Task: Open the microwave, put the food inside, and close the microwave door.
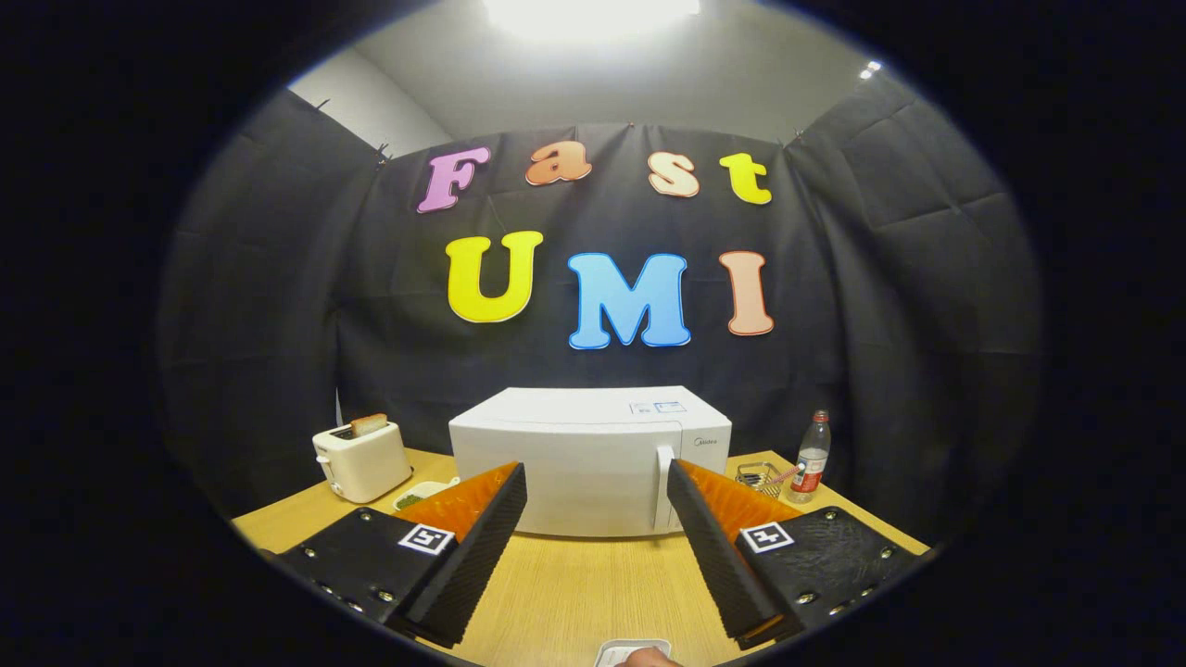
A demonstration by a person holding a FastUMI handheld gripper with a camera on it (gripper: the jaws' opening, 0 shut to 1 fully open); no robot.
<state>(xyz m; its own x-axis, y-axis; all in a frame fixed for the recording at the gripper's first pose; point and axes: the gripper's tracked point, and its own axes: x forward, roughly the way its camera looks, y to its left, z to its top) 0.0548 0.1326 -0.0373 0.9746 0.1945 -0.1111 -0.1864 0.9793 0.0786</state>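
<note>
Gripper view: hand-held gripper [598, 500] level, fingers spread apart, aimed at the shut microwave [589, 460] beyond.

You are looking at a microwave [556, 435] that is carrying a small grey brand mark at the upper right of its front and two stickers on top, all too small to read. The label on the bottle [811, 459] is blurring out too. Your gripper [596, 466] is holding its fingers wide apart, each showing a square black-and-white coded marker.
</note>
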